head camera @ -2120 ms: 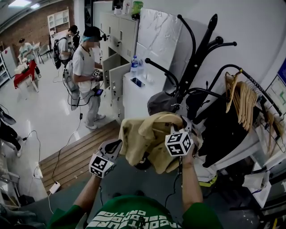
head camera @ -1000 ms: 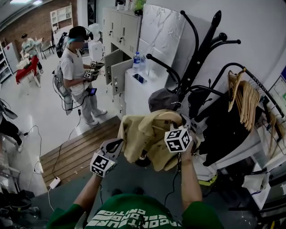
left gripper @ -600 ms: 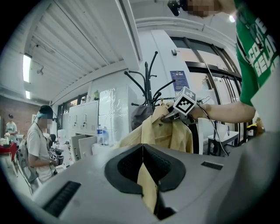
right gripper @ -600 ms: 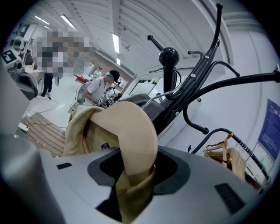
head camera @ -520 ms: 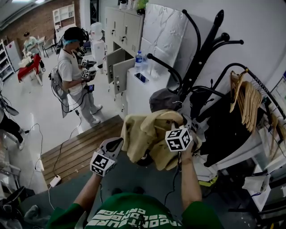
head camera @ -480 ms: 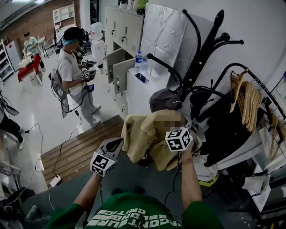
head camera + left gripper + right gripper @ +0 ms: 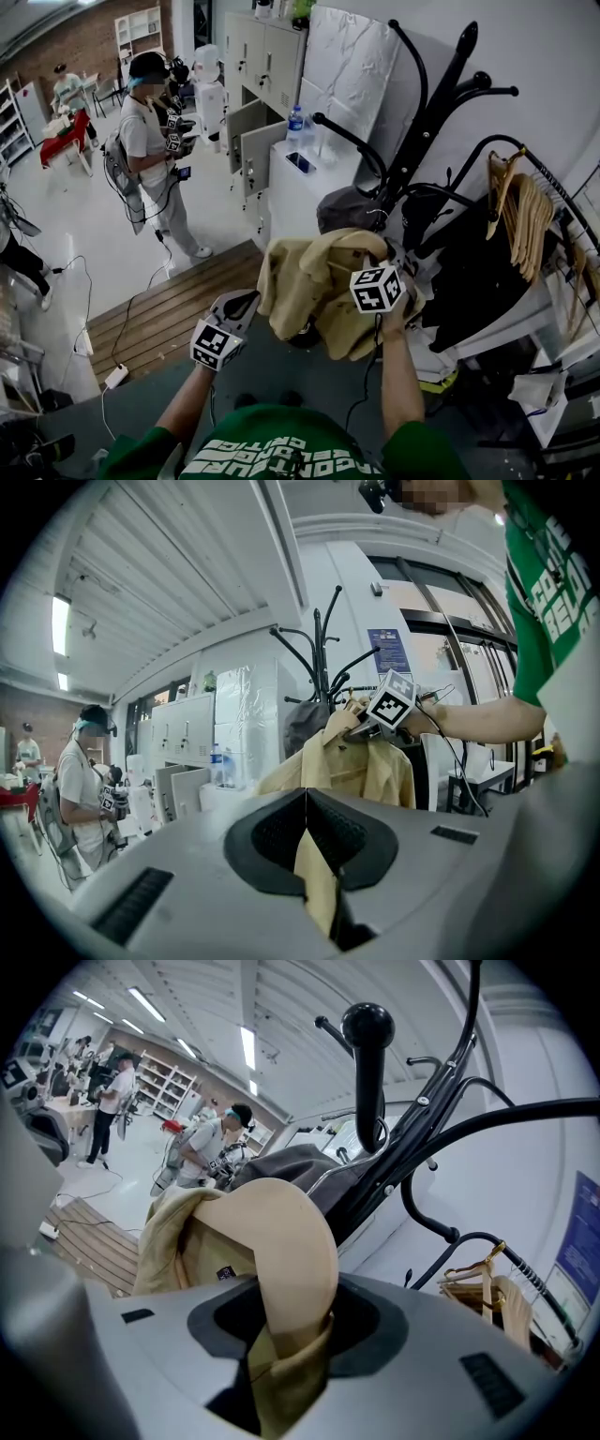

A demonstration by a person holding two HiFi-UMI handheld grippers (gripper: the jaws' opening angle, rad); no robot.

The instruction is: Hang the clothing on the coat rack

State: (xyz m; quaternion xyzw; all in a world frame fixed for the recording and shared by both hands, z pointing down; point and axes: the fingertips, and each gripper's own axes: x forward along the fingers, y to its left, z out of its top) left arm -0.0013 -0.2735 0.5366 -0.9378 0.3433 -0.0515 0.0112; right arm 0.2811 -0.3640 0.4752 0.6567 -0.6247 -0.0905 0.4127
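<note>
Left arm: bare forearm in a green sleeve, stretched forward and low; the left gripper (image 7: 251,300) points roughly level at the lower edge of the tan cloth jacket (image 7: 314,286).
Left jaws: clenched on a thin fold of the jacket's fabric (image 7: 314,883), which runs down between the dark pads (image 7: 342,832).
Right arm: reaching further ahead and higher; the right gripper (image 7: 373,265) sits at the top of the jacket, close to the black metal coat rack with curved arms (image 7: 422,122).
Right jaws: standing wide and grasping the bunched collar part of the jacket (image 7: 281,1269), which fills the gap.
Jacket: in the air, held by both grippers, hanging just in front of the rack's lower arms; whether it touches a hook cannot be told.
Rack: a grey cap-like piece (image 7: 347,206) hangs on it.
Rail at right: wooden hangers (image 7: 520,216) and a black garment (image 7: 469,272).
White lockers (image 7: 258,70): two doors stand open; the insides cannot be seen.
White low cabinet (image 7: 281,202): a clear water bottle (image 7: 295,127) and a dark phone (image 7: 300,161) on top.
</note>
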